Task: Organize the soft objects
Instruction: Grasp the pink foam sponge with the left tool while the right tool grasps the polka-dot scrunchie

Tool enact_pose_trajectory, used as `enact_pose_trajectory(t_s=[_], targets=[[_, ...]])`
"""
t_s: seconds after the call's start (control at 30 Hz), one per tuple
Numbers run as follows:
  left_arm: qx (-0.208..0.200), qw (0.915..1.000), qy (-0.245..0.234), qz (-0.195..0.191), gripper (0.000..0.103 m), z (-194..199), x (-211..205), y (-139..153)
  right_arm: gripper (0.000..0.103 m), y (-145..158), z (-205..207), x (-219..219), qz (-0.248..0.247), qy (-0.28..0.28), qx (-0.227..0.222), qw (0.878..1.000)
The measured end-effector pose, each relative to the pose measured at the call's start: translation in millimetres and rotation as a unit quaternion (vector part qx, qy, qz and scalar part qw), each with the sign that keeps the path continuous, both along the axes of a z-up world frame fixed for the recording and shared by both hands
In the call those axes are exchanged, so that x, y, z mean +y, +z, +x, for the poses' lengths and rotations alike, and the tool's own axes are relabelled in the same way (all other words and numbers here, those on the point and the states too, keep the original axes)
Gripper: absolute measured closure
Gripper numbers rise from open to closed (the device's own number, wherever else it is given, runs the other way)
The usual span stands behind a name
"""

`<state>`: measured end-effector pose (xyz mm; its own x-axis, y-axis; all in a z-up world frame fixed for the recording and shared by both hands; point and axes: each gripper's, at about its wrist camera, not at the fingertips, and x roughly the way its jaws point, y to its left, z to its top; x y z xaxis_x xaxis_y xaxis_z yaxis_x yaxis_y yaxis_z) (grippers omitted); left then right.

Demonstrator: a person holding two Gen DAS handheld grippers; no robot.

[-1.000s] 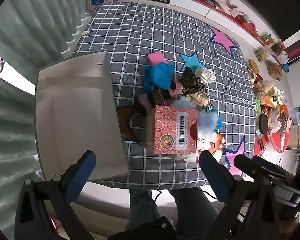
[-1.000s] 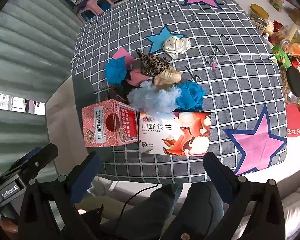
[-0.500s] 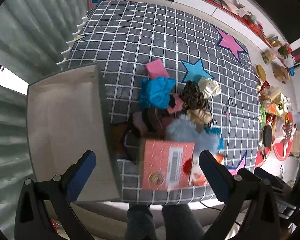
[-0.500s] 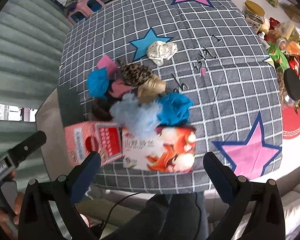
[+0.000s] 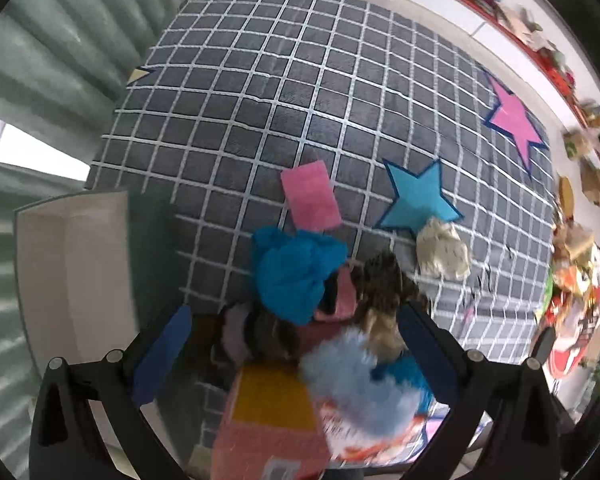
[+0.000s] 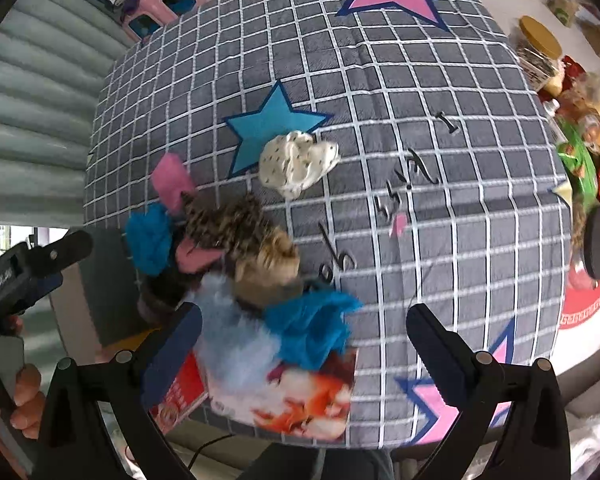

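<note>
Grid-checked cloth under soft pile — left hand-held gripper, right hand-held gripper both spread wide, empty.

Grey grid-patterned bedcover: soft matt cloth, lightly creased.
Pale blue fluffy bundle: long, fuzzy pile.
Bright blue crumpled cloth: matt, wrinkled fabric.
Cream spotted cloth: thin, matt, crumpled.
Leopard-print piece: short furry nap.
Flat pink rectangle: smooth, matt.
Red and white printed box: glossy card.
White open box at left: smooth, matt board.
Gripper fingers: matt black plastic frames, blue pads.
</note>
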<state>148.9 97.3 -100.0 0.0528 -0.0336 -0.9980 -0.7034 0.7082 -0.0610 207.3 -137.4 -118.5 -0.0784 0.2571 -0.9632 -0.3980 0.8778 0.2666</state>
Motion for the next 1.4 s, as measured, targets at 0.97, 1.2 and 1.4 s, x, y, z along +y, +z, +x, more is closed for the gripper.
enact_pose_trajectory(t_s=[0.97,1.2,1.4], targets=[[0.123,0.9918,0.035,-0.004,0.004,49.1,48.4,-143.4,0.0,-126.4,80.3,98.3,-0.042,0.111,-0.003,0.993],[0.081,0.9957,0.03,-0.034,0.042,58.9,37.2,-159.3,0.036,-118.7,73.6,123.6,-0.043,0.155,-0.045,0.986],[0.053,0.9985,-0.009,-0.003,0.052,87.8,24.5,-122.9,0.061,-108.2,62.9,128.8,-0.017,0.161,-0.037,0.986]])
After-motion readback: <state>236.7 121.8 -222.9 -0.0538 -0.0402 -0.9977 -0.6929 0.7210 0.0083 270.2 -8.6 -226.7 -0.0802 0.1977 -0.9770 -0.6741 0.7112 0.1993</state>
